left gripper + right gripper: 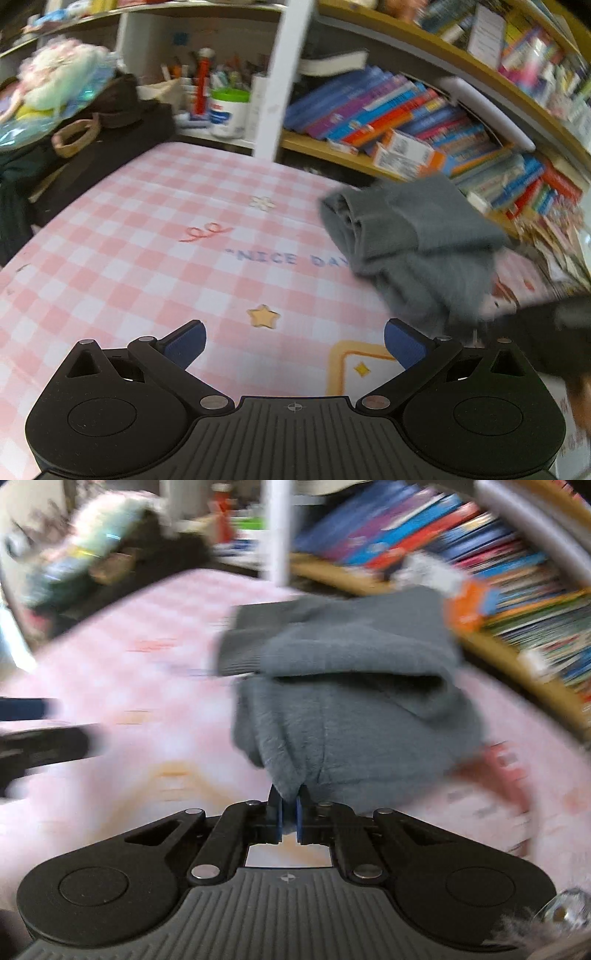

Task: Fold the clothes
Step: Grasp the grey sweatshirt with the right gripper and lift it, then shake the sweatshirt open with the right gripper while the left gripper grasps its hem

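Observation:
A grey fleecy garment lies bunched on the pink checked cloth. It also shows in the left wrist view, at the right, with a ribbed cuff turned up. My right gripper is shut on a fold of the garment's near edge. My left gripper is open and empty, above the cloth, to the left of the garment. The right wrist view is blurred by motion.
Shelves of books run along the back and right. A dark bag with a plush toy sits at the back left. A pen pot and a white tub stand at the back. The left gripper shows at the left edge.

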A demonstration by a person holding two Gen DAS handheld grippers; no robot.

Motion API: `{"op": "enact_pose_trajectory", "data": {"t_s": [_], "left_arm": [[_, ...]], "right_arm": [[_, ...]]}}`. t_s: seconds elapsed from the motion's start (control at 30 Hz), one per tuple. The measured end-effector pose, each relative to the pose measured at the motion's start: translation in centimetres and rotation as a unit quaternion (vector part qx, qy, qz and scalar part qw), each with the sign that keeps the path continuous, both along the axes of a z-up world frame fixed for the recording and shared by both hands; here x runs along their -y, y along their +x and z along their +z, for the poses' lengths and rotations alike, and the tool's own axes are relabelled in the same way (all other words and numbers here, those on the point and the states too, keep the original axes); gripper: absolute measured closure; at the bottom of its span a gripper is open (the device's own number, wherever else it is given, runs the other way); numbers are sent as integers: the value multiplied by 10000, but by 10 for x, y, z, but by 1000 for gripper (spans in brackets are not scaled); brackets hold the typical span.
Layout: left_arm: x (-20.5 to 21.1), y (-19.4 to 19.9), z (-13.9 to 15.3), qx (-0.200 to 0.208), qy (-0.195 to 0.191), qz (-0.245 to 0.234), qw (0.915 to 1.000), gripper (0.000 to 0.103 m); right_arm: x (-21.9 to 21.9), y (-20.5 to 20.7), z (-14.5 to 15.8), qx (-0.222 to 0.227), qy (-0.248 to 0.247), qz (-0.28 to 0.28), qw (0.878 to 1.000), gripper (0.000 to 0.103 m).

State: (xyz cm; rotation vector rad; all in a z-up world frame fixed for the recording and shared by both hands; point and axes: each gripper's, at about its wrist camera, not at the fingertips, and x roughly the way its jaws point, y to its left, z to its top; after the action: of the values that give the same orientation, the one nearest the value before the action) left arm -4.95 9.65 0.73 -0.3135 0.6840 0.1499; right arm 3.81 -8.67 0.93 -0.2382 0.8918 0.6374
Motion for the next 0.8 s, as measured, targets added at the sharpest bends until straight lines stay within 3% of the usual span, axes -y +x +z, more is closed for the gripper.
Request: {"op": "enact_pose_trajectory", "data": {"t_s": [0.07,0.13,0.2,0.33,0.43,0.57,0.6,0.67,0.73,0.8], "left_arm": [[-12,-6,3,111,-87,201,9997,0],[-26,-14,6,265,-208,409,9986,0],[-37,-22,10,428,-317,553,9970,0],[-54,-35,15,645,-398,601,9953,0],[-61,-41,16,698,-394,531,9954,0],[-74,-47,15,814,-474,566,9939,0],[-78,-48,15,830,-532,595,9934,0],[-87,-47,12,815,-696,656,9921,0],[-95,-45,9,788,-861,709,9906,0],[-100,-42,4,677,-1033,704,9898,0]], "right_arm": [[-5,-4,9,-539,768,-61,9956,97],[-10,-7,20,-1008,1510,-138,9833,97],[-14,-2,41,-934,2064,-311,9735,98],[-8,15,107,-55,2877,-889,9536,98],[20,14,158,729,3692,-1311,9172,98],[59,-25,203,1788,4355,-1376,8714,98],[62,-35,202,1821,4271,-1450,8737,98],[64,-50,182,1636,3868,-1642,8925,98],[64,-60,138,933,3449,-2039,9115,98],[62,-67,75,-238,2982,-2504,9208,98]]}}
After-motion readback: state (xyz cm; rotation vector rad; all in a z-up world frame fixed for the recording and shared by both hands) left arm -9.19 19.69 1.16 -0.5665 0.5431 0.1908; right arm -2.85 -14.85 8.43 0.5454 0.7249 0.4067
